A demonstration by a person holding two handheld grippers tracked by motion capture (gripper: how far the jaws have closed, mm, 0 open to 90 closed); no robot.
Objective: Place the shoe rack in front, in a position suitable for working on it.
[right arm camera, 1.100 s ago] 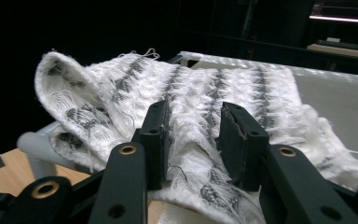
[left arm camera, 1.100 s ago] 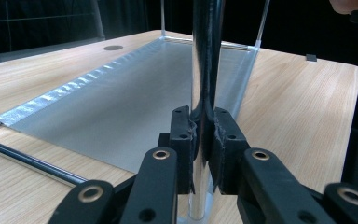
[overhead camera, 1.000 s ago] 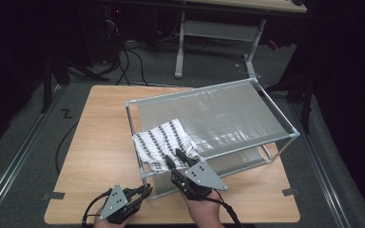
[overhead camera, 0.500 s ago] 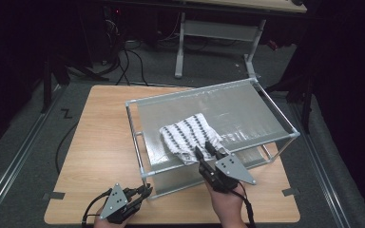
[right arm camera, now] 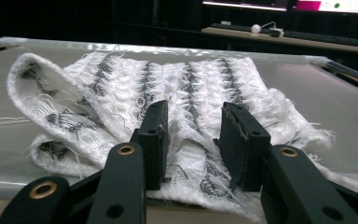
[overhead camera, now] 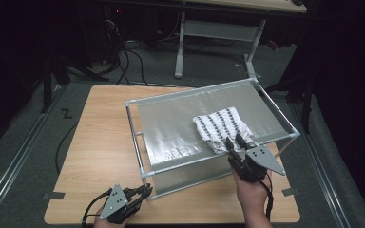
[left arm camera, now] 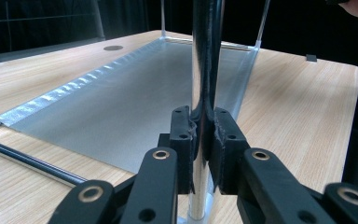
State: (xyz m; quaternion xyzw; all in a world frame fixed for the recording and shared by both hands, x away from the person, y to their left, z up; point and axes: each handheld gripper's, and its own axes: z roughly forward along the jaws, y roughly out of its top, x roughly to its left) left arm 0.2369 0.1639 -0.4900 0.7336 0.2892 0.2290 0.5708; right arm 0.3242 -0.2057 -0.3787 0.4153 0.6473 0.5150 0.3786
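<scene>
Right claw (overhead camera: 234,142) stood apart over the soft, light towel (overhead camera: 222,127)'s near edge, best pinched at that fold; left claw (overhead camera: 143,192) clamped the rack post (left arm camera: 204,60).

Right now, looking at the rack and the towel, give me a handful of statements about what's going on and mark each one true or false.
1. The striped towel lies on top of the rack's mesh shelf. True.
2. The left gripper is clamped on an upright pole of the rack. True.
3. The right gripper hangs over bare table, far from the towel. False: its jaws straddle the towel's near edge.
4. The towel is plain blue. False: it is white with dark stripes.
5. The rack stands on the floor. False: it stands on the wooden table.
</scene>
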